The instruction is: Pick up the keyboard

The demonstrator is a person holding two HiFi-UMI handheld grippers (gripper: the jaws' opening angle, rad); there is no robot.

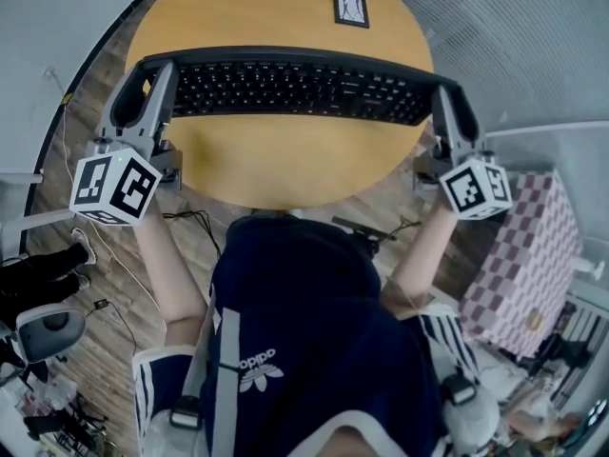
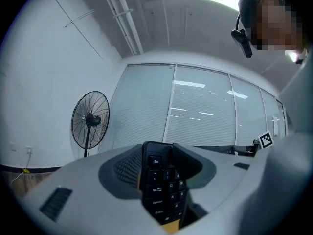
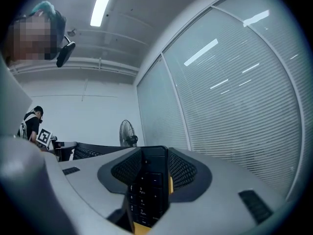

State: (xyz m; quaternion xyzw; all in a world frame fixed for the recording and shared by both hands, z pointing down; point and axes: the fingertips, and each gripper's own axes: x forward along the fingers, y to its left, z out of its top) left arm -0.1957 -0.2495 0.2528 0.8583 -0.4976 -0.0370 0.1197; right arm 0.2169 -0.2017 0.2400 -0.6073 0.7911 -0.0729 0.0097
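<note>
Keyboard [image 1: 300,89]: black, lying crosswise over the round table [image 1: 285,174], held at both ends.
Left gripper [image 1: 157,69]: jaws clamped on the keyboard's left end, forearm stretched forward.
Right gripper [image 1: 445,91]: jaws clamped on the right end, forearm likewise extended.

Black keyboard [image 1: 295,89], tan table [image 1: 285,165].
L gripper [image 1: 157,68] & R gripper [image 1: 444,91] grey, cubes [image 1: 114,187] blk/wht; box [image 1: 528,255] pink-wht checked; top [image 1: 295,322] navy w/ wht stripes.
</note>
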